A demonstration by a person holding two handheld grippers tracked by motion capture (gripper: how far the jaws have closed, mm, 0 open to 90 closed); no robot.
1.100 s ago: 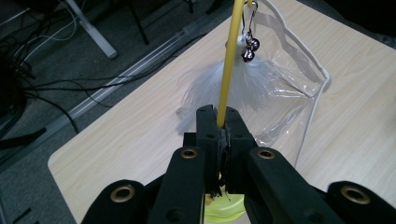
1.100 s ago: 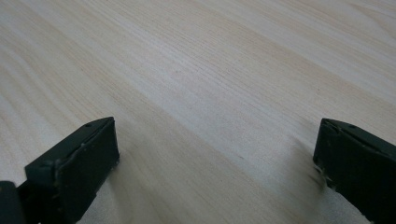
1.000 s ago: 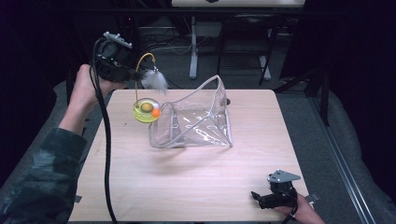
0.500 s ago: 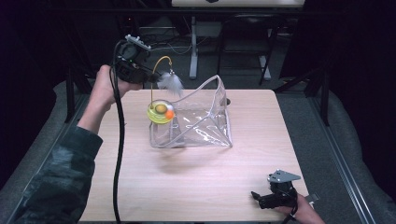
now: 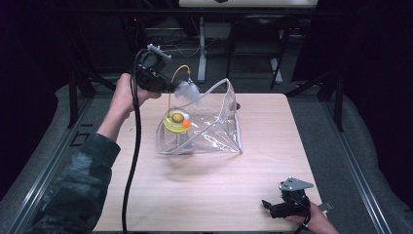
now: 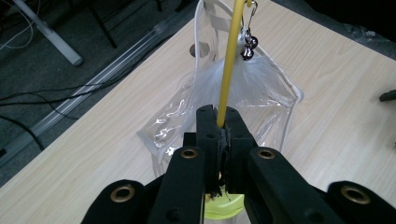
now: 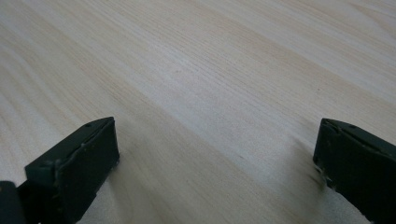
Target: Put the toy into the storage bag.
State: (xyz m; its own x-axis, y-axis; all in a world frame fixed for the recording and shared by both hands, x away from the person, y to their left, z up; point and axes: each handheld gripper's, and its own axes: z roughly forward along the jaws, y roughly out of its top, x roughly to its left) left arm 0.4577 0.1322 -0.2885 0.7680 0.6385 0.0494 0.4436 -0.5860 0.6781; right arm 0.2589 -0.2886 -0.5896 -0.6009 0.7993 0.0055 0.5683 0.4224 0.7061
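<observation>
My left gripper (image 5: 169, 87) is raised over the back left of the table, shut on the thin yellow wand (image 6: 230, 60) of a cat toy. A white feather tuft (image 5: 186, 90) and small metal bells (image 6: 247, 48) hang from the wand's curved tip. The toy's round yellow base (image 5: 174, 120) with an orange ball (image 5: 185, 124) hangs at the left rim of a clear plastic pouch (image 5: 214, 131), which stands open on the table. I cannot tell whether the base touches the pouch. My right gripper (image 5: 267, 205) rests open on the wood near the front right edge, with nothing between its fingers (image 7: 79, 163).
The light wooden table (image 5: 272, 151) has bare wood in front of and to the right of the pouch. Dark floor, cables and metal table legs (image 5: 201, 44) lie beyond the far edge.
My left gripper has carried the toy rightward and farther back, bringing the yellow base from left of the pouch to its left rim. The right gripper has stayed still.
</observation>
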